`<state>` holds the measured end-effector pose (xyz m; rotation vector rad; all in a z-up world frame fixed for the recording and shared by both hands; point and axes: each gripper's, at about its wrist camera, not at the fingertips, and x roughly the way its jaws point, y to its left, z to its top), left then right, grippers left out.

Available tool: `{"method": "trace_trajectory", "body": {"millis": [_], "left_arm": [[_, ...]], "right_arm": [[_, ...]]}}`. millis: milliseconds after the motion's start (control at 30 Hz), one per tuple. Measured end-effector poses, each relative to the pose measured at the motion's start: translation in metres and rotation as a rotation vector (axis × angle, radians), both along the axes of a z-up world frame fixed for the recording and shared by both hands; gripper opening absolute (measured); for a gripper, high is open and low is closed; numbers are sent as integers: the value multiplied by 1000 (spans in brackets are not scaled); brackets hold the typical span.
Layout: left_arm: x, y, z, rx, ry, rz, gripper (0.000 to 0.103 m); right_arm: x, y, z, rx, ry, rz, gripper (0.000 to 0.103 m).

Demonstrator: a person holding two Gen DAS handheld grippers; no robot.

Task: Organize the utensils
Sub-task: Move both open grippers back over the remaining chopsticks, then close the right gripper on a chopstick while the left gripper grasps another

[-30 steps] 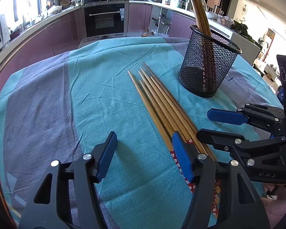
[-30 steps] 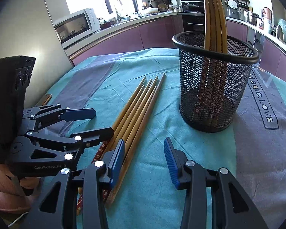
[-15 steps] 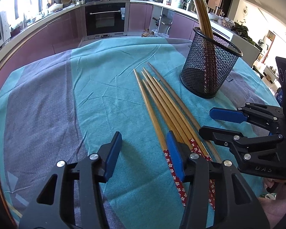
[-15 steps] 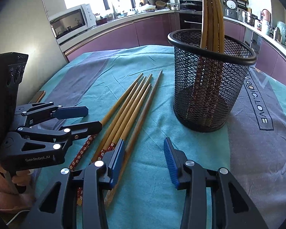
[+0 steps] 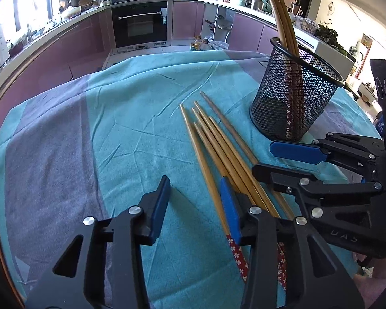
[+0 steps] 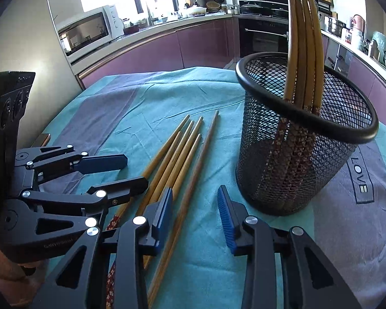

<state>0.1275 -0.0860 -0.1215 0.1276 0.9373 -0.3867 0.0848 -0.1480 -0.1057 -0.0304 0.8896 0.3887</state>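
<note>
Six loose chopsticks (image 5: pixel 218 141) lie in a tight fan on the teal cloth of the table (image 5: pixel 128 118). In the left wrist view their long axes run from lower right up toward the middle of the frame, thin tips pointing up and away, red flower-patterned handle ends near the bottom edge. Just right of the tips stands a black mesh holder (image 5: pixel 293 97), upright, with four more chopsticks (image 6: pixel 303 38) leaning in it, patterned ends down.

Left tongs (image 5: pixel 195 198) sit low in that view, jaws partly apart and closing, with only cloth between them; the right pad rests beside the leftmost stick. Right tongs (image 6: pixel 195 211), low in the right wrist view, are also partly apart and closing, the rightmost loose stick lying between the jaws, not gripped.
</note>
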Motion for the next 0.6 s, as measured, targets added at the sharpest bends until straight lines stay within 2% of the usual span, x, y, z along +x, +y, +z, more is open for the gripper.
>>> {"method": "trace_trajectory", "body": {"millis": [267,367,500,600], "left_arm": [[4,1,-2,1,-2,-7,36],[7,1,-3,-1,0,0,33],[8,2,-3,-26,9,9,16],[7,7,-5,-59,23,19,10]], "right_arm": [[1,3,-2,-4,0,-7,26],[2,0,-2,13,-1,-21,22],[1,-6,-3,61,16,-30,9],[0,-10,-3,86,20,-45,8]]}}
